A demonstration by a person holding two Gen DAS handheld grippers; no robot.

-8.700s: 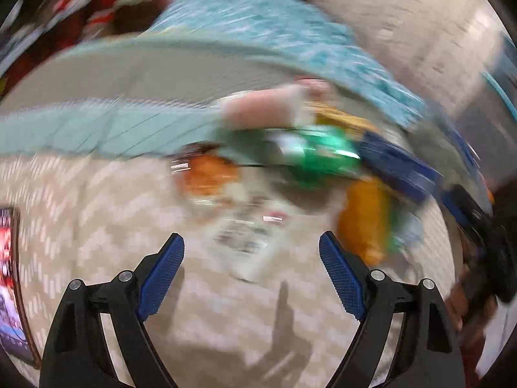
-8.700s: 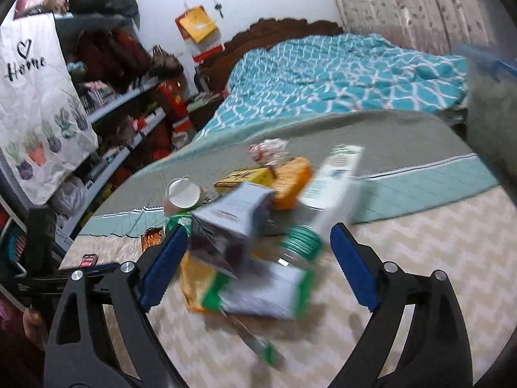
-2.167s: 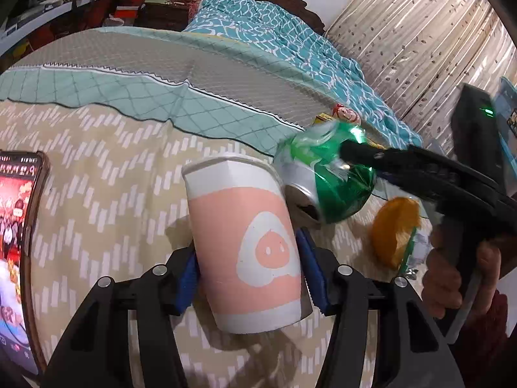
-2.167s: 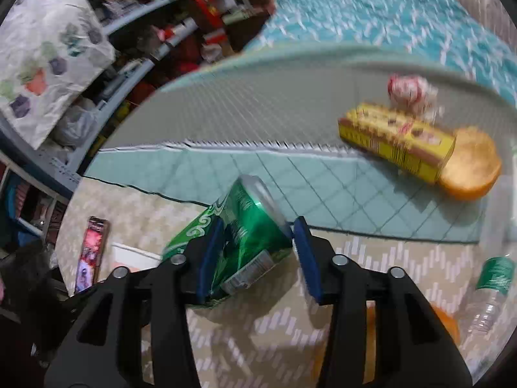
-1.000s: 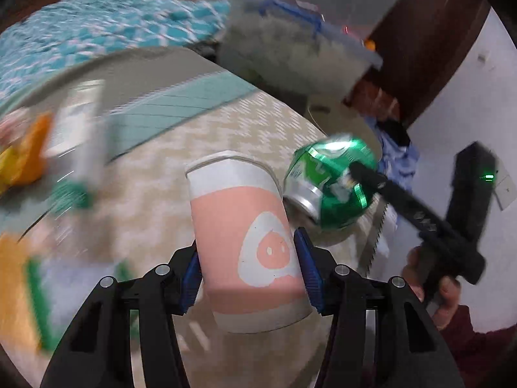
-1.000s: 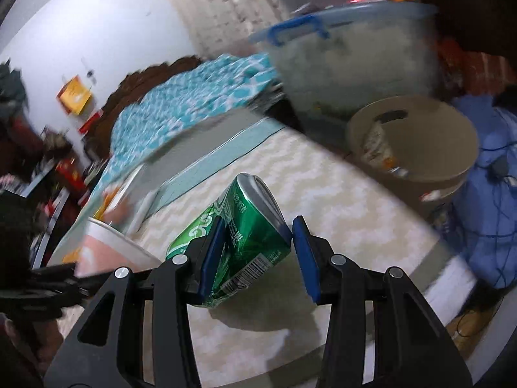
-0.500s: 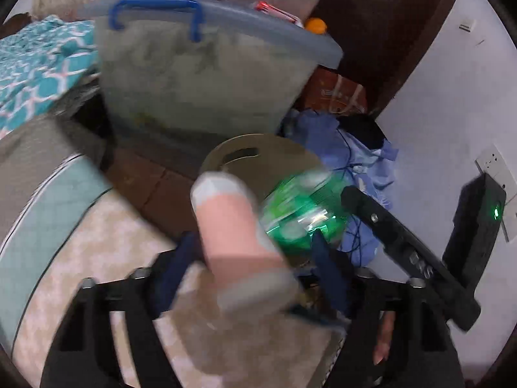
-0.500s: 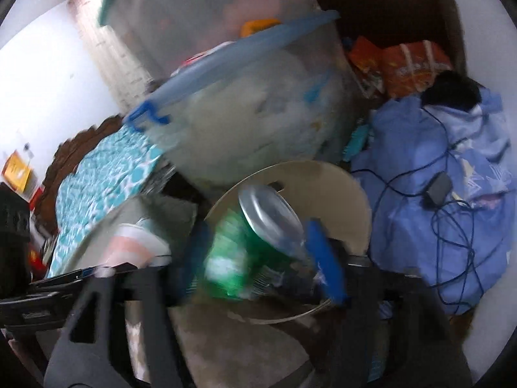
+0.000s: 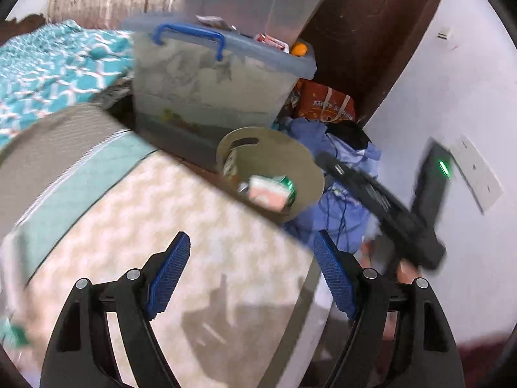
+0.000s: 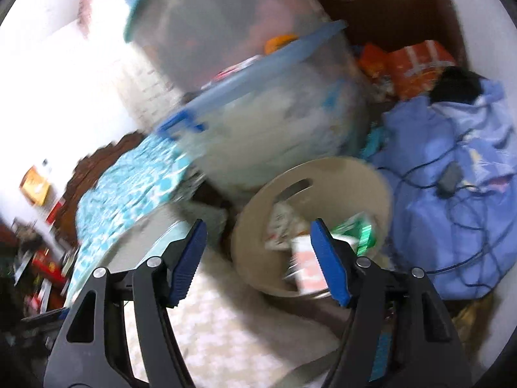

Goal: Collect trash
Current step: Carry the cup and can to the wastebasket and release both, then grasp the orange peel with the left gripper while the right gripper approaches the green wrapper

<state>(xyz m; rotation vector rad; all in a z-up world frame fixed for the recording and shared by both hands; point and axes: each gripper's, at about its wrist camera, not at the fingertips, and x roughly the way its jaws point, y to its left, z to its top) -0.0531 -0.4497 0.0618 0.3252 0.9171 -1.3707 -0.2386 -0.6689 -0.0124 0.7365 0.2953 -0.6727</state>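
A beige round trash bin [image 9: 300,158] stands on the floor beside the bed; it also shows in the right wrist view [image 10: 326,174]. The pink paper cup [image 9: 268,194] and the green can [image 9: 289,186] lie inside it, as do other wrappers. In the right wrist view the cup [image 10: 307,265] and the can [image 10: 358,229] are blurred inside the bin. My left gripper [image 9: 252,274] is open and empty over the bed's edge. My right gripper [image 10: 258,258] is open and empty above the bin's near rim. The right gripper's body [image 9: 381,203] shows at right in the left wrist view.
A clear storage box with a blue lid [image 9: 213,87] stands behind the bin. Blue clothes with cables [image 10: 452,200] lie on the floor to the right. The bed with a chevron blanket [image 9: 161,242] is at lower left. An orange bag [image 9: 326,106] and a dark door are behind.
Both grippers have opened. The pink cup and the green can have dropped from them into the bin. Both grippers have pulled back a little.
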